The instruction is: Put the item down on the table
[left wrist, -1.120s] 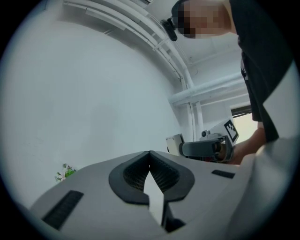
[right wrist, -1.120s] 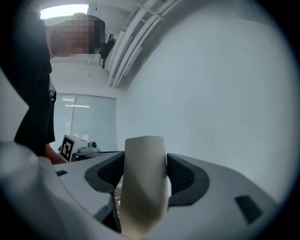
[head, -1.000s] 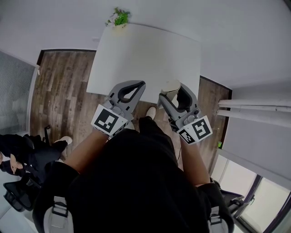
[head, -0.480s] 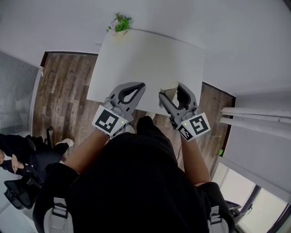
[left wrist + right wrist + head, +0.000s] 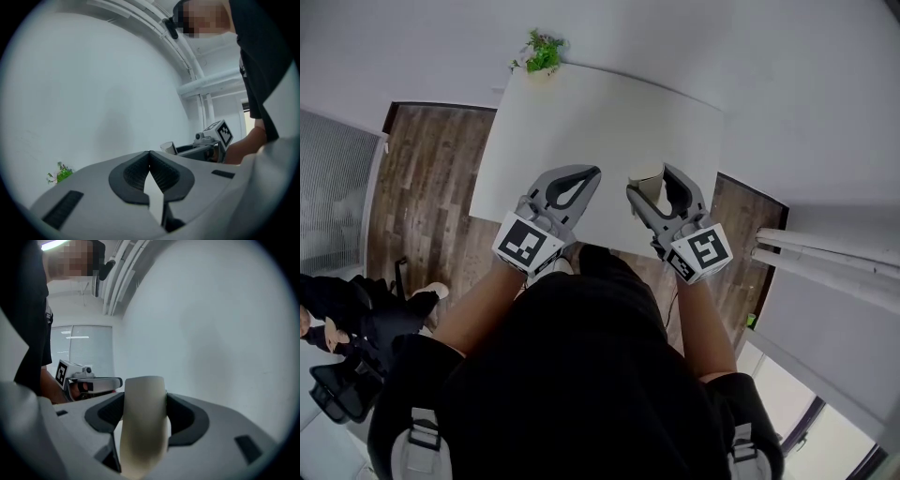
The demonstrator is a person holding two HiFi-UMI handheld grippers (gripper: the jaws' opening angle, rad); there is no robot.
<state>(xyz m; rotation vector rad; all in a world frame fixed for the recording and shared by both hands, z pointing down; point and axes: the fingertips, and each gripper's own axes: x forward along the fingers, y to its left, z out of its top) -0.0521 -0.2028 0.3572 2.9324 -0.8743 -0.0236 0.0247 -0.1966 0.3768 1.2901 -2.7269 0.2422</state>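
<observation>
While R hand-held gripper grips cream cup, maybe paper, over table

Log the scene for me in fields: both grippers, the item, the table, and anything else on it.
Left gripper: shut, nothing between the jaws, over the table's near edge
Right gripper: shut on the cup
Cup: cream, clamped between the jaws, over the table's near edge; contact with the table cannot be told
Table: white, on a wood floor
Plant: small, green, at the table's far left corner
</observation>
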